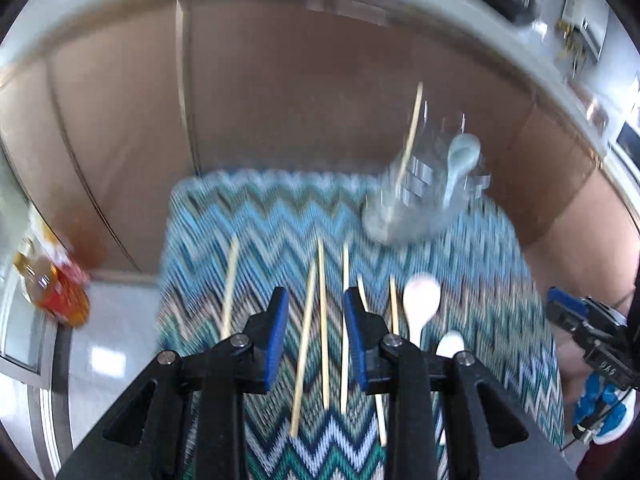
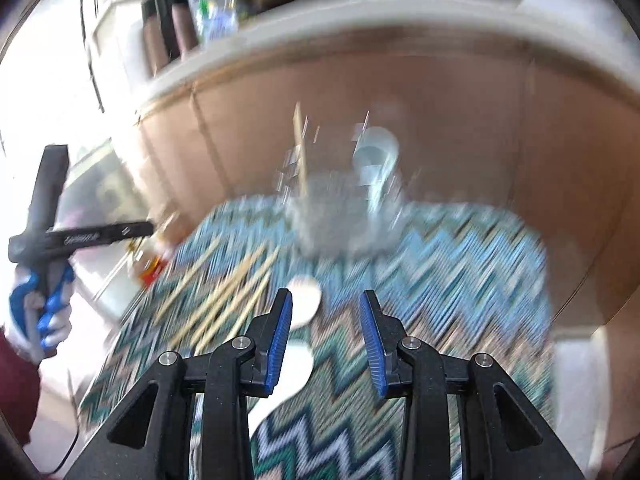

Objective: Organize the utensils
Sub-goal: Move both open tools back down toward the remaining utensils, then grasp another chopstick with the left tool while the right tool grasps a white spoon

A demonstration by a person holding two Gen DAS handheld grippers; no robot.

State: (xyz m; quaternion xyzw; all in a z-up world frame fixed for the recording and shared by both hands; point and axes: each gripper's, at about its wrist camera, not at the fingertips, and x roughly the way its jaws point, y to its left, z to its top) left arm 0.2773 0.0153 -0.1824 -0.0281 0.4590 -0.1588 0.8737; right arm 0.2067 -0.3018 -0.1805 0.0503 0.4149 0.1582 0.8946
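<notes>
A zigzag mat (image 1: pixel 280 216) is lying below brown cabinets (image 1: pixel 280 92). A clear glass (image 1: pixel 416 200) at its far edge is holding a pale blue spoon (image 1: pixel 462 156) and one chopstick (image 1: pixel 412 128). Loose chopsticks (image 1: pixel 322 320) and two white spoons (image 1: pixel 420 304) are lying near. The left hand-held gripper (image 1: pixel 316 336) and right hand-held gripper (image 2: pixel 326 340) are both hovering released, grasping nothing.

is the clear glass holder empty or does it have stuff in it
Not empty: the clear glass holder already holds one pale blue spoon and one wooden chopstick.
</notes>
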